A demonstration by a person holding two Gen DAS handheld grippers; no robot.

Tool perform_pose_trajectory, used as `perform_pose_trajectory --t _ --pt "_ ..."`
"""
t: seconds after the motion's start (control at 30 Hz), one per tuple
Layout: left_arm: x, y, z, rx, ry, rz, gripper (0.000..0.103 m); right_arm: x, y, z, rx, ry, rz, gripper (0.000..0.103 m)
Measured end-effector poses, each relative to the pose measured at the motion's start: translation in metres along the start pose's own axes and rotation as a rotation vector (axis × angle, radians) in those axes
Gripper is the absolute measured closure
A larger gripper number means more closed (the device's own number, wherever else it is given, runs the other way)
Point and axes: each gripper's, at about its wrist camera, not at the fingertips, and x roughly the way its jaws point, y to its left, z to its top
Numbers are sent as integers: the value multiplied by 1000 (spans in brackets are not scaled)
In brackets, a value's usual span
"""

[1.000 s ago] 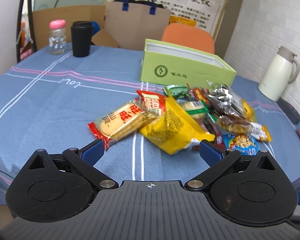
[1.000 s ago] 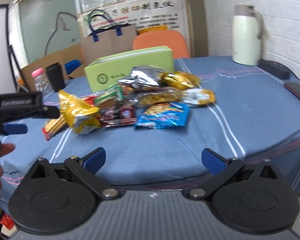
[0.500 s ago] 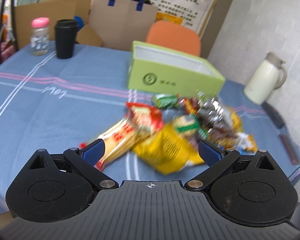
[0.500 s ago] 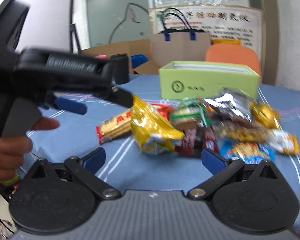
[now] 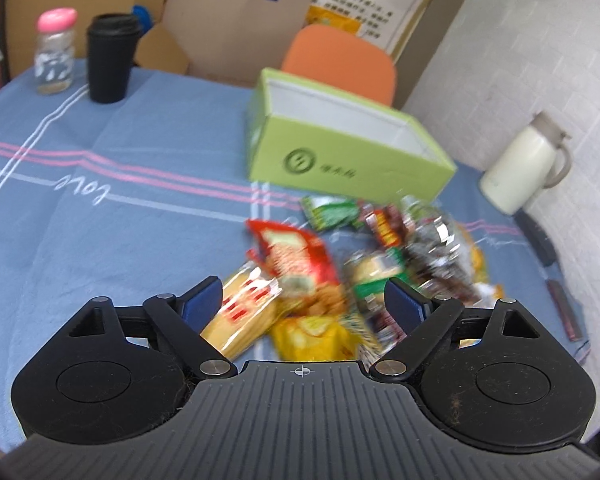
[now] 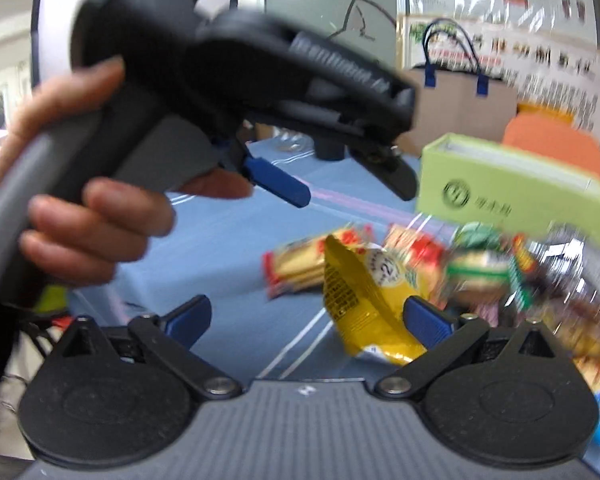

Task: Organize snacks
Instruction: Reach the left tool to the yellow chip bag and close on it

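A round table under a blue cloth with pink and white stripes [image 5: 120,216] carries a loose heap of snack packets [image 5: 380,264] towards its right side. At the heap's near left end lies a long clear-wrapped packet of pale biscuits with red ends [image 5: 240,312], with a red snack bag [image 5: 296,256] overlapping its far end and a crinkled yellow foil bag [image 6: 364,300] just beside it. Green, silver and brown wrappers pile up to the right, too blurred to tell apart.

Behind the heap, towards the far right edge of the tabletop, stands an open lime-green cardboard box with a white inside [image 5: 340,148]. At the far left edge a black lidded cup [image 5: 110,58] stands beside a clear jar with a pink lid [image 5: 55,56]. A cream jug with a handle [image 5: 526,168] sits at the right edge.

The left gripper [image 5: 303,302] hangs tilted down over the near end of the heap. Its jaws have just been closing a little but stand wide apart; the biscuit packet and red bag show between the blue pads, which press on nothing. From the right wrist view, a hand [image 6: 88,220] grips its grey handle.

The right gripper [image 6: 308,318] points at the heap from the near side, jaws spread wide and holding nothing.
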Motion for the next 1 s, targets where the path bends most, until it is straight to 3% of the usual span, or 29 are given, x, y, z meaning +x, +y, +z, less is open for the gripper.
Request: perform_pose_trajectory --t 0.07,0.17,0.3,0.43,0.67,0.83,0.9,0.93,1.0 --pt "2 2 -9 8 17 13 26 -14 -7 0 54 -25 -45 0" --pt "2 3 -18 -5 28 9 26 -26 -32 -2 161 -25 -184 0" --pt "-1 -1 -26 -4 16 9 22 -25 -79 -21 332 86 -362 1" --pt "2 -7 -32 8 24 -7 21 -15 -95 -29 367 169 -434 0" --pt "6 -10 -42 25 42 -13 20 -3 -90 -26 327 220 -469 0" --pt "8 -5 -42 19 56 -39 20 -6 -88 -35 303 162 -466 0" --pt "9 -3 -39 15 59 -50 20 -2 -83 -33 245 213 -473 0" --pt "10 -3 -37 14 60 -56 20 -3 -83 -30 275 221 -467 1" --pt "11 -1 -33 12 61 -63 20 -14 -73 -24 285 148 -394 0"
